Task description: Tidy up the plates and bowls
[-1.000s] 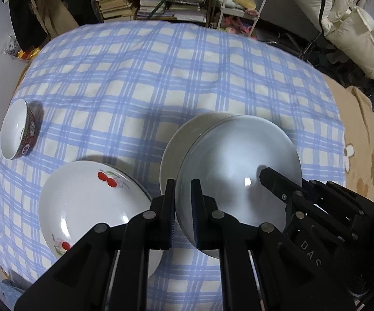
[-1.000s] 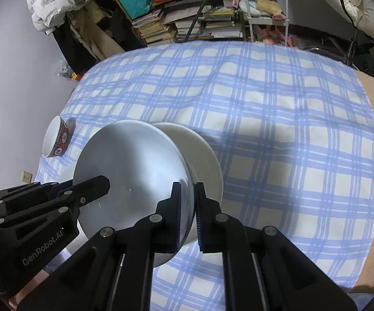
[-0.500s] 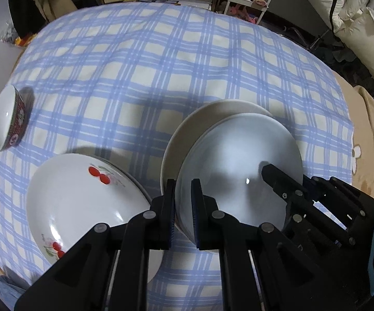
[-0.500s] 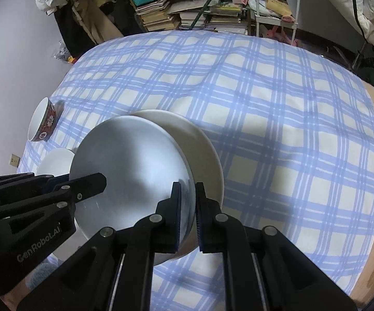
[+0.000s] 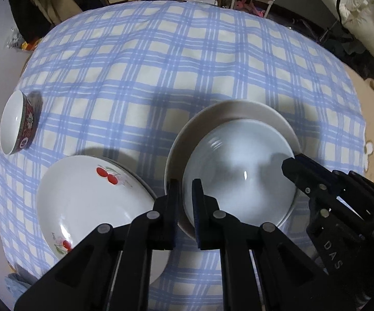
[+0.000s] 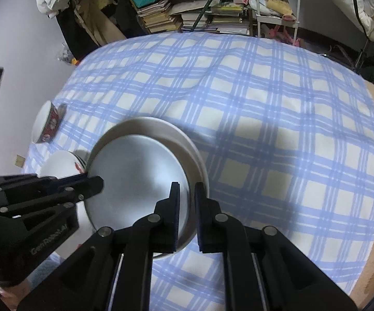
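Left claw (image 5: 185,194) clenched on near-left rim of pale plate (image 5: 241,176); right claw (image 6: 187,197) clenched on opposite rim. Held level between both, just above beige plate (image 5: 228,111) on checked worktop (image 5: 161,64), offset toward claws.

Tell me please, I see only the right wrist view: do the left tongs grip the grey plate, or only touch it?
Observer: They grip it. In the left wrist view the left tongs are shut on the rim of the grey plate, one finger on each side.
Operator: And what is the white thing half hidden behind them?
Observer: A white plate painted with red cherries. It lies flat on the cloth, to the left of the beige plate.
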A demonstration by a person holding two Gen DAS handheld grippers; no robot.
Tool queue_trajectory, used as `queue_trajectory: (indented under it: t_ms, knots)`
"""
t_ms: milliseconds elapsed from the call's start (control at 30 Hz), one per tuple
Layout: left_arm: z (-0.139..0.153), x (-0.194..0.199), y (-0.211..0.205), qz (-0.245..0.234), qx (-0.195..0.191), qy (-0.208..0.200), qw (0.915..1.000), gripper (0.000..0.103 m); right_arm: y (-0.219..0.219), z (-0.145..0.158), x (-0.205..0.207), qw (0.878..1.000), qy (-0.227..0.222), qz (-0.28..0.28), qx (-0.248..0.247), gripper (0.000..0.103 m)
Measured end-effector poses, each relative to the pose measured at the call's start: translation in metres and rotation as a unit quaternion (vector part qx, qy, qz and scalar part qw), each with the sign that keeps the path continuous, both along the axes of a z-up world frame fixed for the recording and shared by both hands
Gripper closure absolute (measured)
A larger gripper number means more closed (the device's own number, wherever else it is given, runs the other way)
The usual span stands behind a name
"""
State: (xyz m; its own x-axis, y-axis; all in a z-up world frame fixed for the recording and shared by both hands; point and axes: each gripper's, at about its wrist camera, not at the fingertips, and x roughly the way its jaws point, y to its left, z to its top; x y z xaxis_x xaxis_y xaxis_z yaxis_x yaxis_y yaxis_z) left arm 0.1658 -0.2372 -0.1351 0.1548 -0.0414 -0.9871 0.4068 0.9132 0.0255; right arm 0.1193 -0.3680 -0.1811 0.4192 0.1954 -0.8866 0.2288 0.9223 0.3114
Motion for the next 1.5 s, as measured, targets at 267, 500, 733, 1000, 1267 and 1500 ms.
queue_trajectory:
  t_ms: [267, 500, 733, 1000, 1267, 1500]
  knots:
    - [0.018, -0.007, 0.005, -0.002, 0.009, -0.032, 0.9995, 0.091, -0.004, 0.01, -0.008, 1.0, -0.002, -0.008, 0.007, 0.09]
    - [0.038, -0.005, 0.03, 0.011, -0.004, -0.034, 0.9994, 0.087, 0.004, 0.023, -0.01, 1.0, -0.012, -0.007, 0.015, 0.081]
    - [0.061, 0.002, 0.082, 0.042, -0.001, -0.05, 0.9979, 0.081, 0.036, 0.045, 0.004, 0.999, -0.031, 0.018, 0.0, 0.055]
    - [0.08, 0.018, 0.163, 0.091, 0.003, -0.08, 0.9926, 0.052, 0.092, 0.067, 0.034, 0.997, -0.048, 0.04, -0.039, 0.016]
    - [0.088, 0.036, 0.226, 0.151, 0.002, -0.1, 0.9835, 0.027, 0.135, 0.077, 0.067, 0.996, -0.079, 0.048, -0.019, 0.01]
    - [0.085, 0.058, 0.256, 0.169, 0.01, -0.113, 0.9791, 0.021, 0.166, 0.07, 0.1, 0.995, -0.07, 0.065, -0.007, 0.009]
